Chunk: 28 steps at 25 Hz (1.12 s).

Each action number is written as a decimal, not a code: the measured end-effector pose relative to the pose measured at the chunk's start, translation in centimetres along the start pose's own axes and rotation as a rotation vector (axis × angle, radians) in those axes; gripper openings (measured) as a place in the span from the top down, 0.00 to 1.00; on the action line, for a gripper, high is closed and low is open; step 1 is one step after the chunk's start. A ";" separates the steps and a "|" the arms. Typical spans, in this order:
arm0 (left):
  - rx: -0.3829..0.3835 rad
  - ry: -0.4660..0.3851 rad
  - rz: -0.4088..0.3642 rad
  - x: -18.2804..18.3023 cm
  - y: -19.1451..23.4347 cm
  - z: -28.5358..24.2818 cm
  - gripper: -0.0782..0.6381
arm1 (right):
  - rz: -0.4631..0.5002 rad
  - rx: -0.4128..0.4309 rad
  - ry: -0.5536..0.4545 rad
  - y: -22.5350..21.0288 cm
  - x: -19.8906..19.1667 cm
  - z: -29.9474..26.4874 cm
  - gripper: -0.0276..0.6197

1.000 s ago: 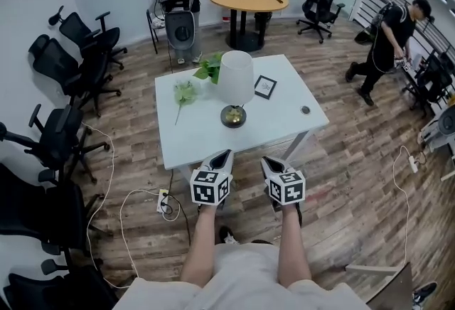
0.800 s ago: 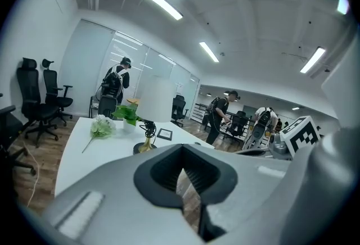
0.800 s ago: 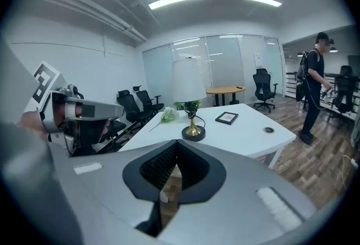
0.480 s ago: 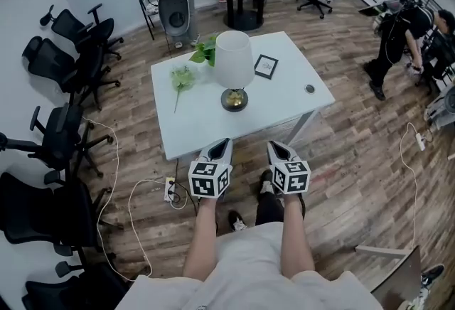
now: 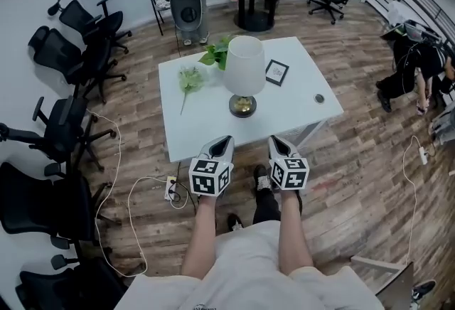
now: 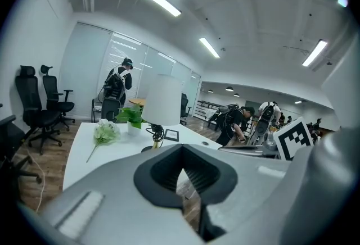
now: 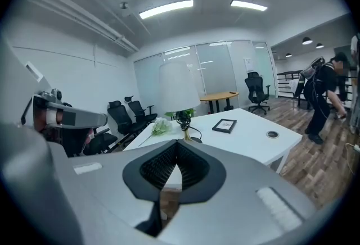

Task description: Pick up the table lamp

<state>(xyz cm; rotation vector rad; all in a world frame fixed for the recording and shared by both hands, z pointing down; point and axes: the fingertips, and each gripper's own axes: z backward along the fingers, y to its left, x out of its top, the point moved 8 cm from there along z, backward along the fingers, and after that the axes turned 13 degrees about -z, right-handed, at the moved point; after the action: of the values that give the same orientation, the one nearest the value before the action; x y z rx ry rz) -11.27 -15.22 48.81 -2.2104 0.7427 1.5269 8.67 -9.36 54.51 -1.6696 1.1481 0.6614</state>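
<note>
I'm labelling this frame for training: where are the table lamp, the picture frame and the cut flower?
table lamp (image 5: pixel 244 67), head view, middle of its white shade.
picture frame (image 5: pixel 276 72), head view, centre of the frame.
cut flower (image 5: pixel 190 78), head view, on its pale bloom.

Bright, even light from ceiling strips (image 7: pixel 166 9); fisheye-warped edges.

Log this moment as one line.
stage: pre-grasp; table lamp: upright on white table, untouched; left gripper: shut, empty; right gripper: shut, empty
</note>
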 end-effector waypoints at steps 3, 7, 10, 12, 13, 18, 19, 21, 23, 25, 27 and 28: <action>0.007 -0.004 -0.011 0.8 0.9 -0.6 0.89 | 0.000 0.024 0.008 0.3 0.5 -1.7 0.92; 0.022 -0.019 -0.017 2.3 2.5 -1.5 0.89 | -0.005 0.065 0.010 0.8 1.3 -3.9 0.92; 0.024 -0.025 -0.028 3.2 3.2 -2.3 0.89 | -0.019 0.092 0.011 0.9 1.7 -5.4 0.92; 0.023 -0.022 -0.035 3.7 3.5 -3.0 0.89 | -0.023 0.101 0.014 0.8 2.0 -6.3 0.92; 0.022 -0.020 -0.038 3.9 3.7 -3.4 0.89 | -0.023 0.101 0.012 0.6 2.1 -6.8 0.92; 0.026 -0.023 -0.057 5.3 4.3 -5.5 0.89 | -0.017 0.079 -0.007 -0.7 3.0 -9.0 0.92; 0.030 -0.026 -0.060 5.6 4.6 -5.9 0.89 | -0.013 0.081 -0.002 -0.9 3.2 -9.6 0.92; 0.034 -0.027 -0.065 6.2 4.9 -6.8 0.89 | -0.003 0.085 0.021 -1.2 3.2 -10.8 0.92; 0.035 -0.030 -0.065 6.7 5.3 -7.6 0.89 | 0.016 0.083 0.045 -1.4 3.0 -11.9 0.92; 0.036 -0.035 -0.061 7.1 5.7 -8.5 0.89 | 0.040 0.079 0.057 -1.5 3.0 -13.1 0.91; 0.034 -0.036 -0.061 7.2 5.9 -9.6 0.89 | 0.057 0.081 0.069 -1.7 3.0 -14.4 0.87; 0.032 -0.039 -0.061 7.3 5.9 -10.2 0.89 | 0.064 0.085 0.079 -1.9 3.0 -15.0 0.86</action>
<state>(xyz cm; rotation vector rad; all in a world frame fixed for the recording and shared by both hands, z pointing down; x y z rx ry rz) -5.16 -27.24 45.67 -2.1537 0.6769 1.5144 10.37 -24.13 58.59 -1.6042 1.2733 0.5829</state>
